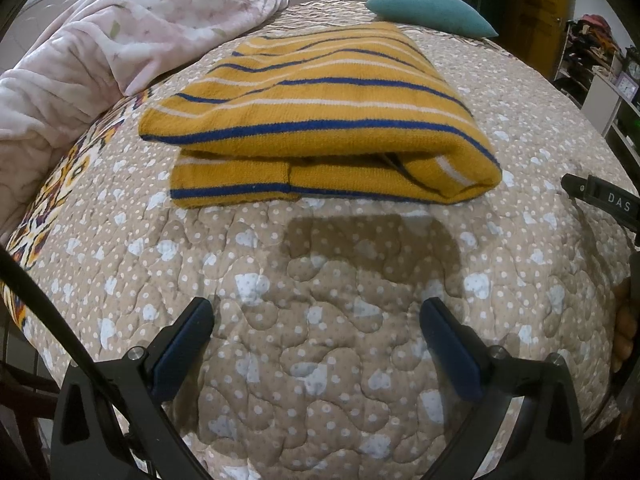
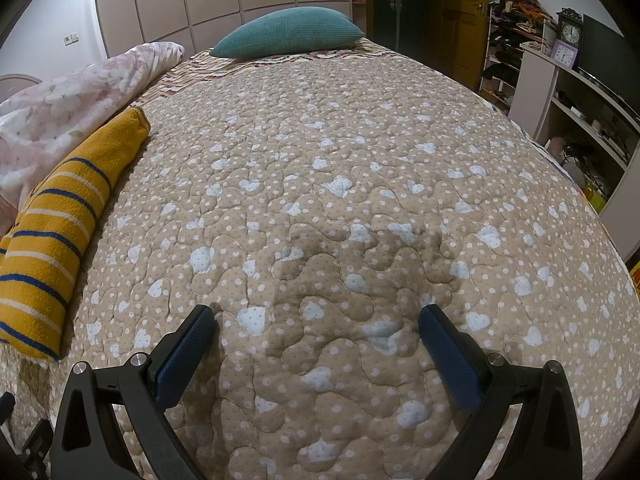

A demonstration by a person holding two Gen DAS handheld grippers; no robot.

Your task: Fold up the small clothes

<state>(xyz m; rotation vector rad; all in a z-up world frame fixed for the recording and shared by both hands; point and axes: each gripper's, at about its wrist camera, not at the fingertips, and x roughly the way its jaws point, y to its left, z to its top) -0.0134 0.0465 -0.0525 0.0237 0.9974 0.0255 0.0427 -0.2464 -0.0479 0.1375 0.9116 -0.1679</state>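
A mustard-yellow knit garment with blue and white stripes point(image 1: 312, 120) lies folded in a flat stack on the beige quilted bedspread point(image 1: 320, 360). My left gripper point(image 1: 318, 312) is open and empty, hovering over the quilt a short way in front of the garment's near edge. In the right wrist view the same garment point(image 2: 56, 232) lies at the far left. My right gripper point(image 2: 316, 320) is open and empty over bare quilt point(image 2: 360, 160), well to the right of the garment. Part of the right gripper's body point(image 1: 604, 196) shows at the right edge of the left wrist view.
A crumpled pink floral blanket point(image 1: 100, 48) lies at the left behind the garment, also in the right wrist view point(image 2: 68, 100). A teal pillow point(image 1: 428, 12) sits at the head of the bed. Shelves with a clock point(image 2: 572, 32) stand to the right of the bed.
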